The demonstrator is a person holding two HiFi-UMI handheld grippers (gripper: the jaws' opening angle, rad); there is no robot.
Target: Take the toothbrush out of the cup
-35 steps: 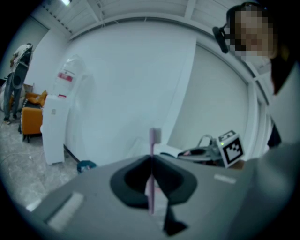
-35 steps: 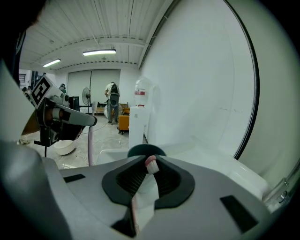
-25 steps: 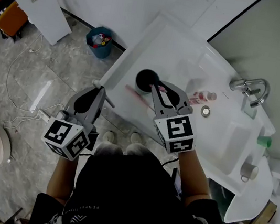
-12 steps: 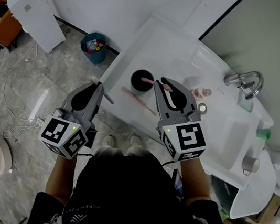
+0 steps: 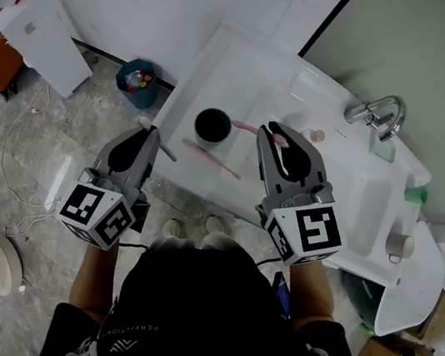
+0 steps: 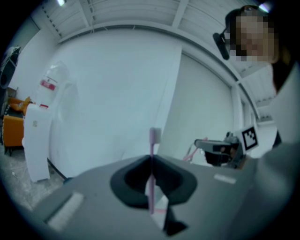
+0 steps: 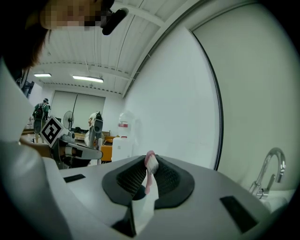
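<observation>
Right claw (image 5: 276, 138) is clamped narrow on the bristle end of the pink toothbrush (image 5: 250, 127). Seen from above, its handle tip sits just beside the rim of the black cup (image 5: 213, 125) on the counter (image 5: 241, 66). We judge a straight lift with firm grip best, so the handle clears the rim. Left claw (image 6: 152, 165) pinches a second toothbrush (image 6: 154, 137), apart from the cup.

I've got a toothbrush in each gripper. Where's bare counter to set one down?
Bare counter lies behind the black cup, toward the wall, and another stretch sits right of the right gripper, on the near side of the faucet. It's crowded in front of the cup, where a loose toothbrush lies between the left gripper and the right.
</observation>
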